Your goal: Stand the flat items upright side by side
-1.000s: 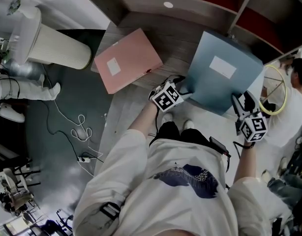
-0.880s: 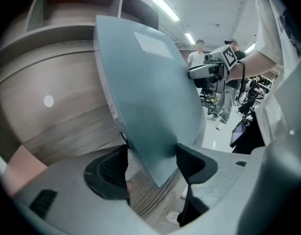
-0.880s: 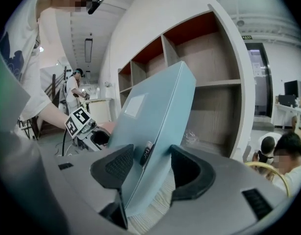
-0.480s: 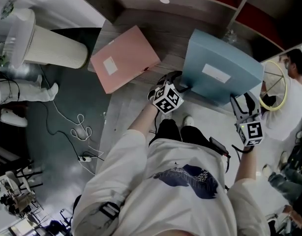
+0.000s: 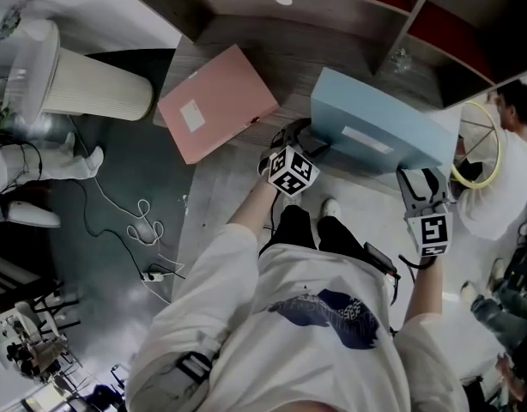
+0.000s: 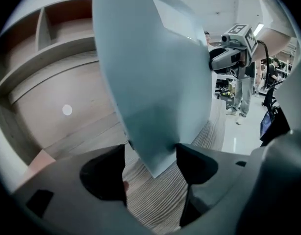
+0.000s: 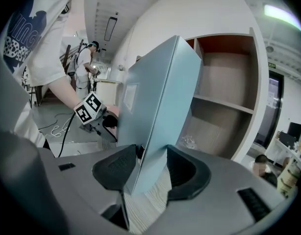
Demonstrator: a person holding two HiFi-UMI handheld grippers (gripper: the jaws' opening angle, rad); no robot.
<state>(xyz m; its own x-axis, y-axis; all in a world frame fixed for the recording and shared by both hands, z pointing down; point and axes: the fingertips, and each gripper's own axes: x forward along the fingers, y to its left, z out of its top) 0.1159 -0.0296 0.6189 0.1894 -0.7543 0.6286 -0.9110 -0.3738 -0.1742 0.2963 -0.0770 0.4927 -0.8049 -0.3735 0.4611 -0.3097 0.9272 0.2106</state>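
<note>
Nearest the person, the left hand-held gripper (image 6: pixel 150 161) is pinching the near lower corner of the blue folder (image 5: pixel 375 131), its jaws set narrow with the corner filling the gap between them. On the other side, the right hand-held gripper (image 7: pixel 151 169) is clamping the folder's other near corner. Its jaws have just been closing, and the folder's thick edge is sitting between them with both pads pressing on it. Between the two, the blue folder is leaning steeply on the wood-grain bench (image 5: pixel 302 58), close to upright, its label face showing only at a slant in the head view. Whether its bottom edge is touching the wood cannot be told. The step in hand is judged to be raising the first flat item onto its edge. Off to the left and a little further out, the pink folder (image 5: pixel 216 101) is lying flat, well apart from the blue one and untouched. Beyond both, open shelf compartments (image 5: pixel 358 11) are running along the back. The next move is probably calling for bringing the blue folder fully vertical and settling it so it balances before release, then fetching the pink folder to stand beside it
</note>
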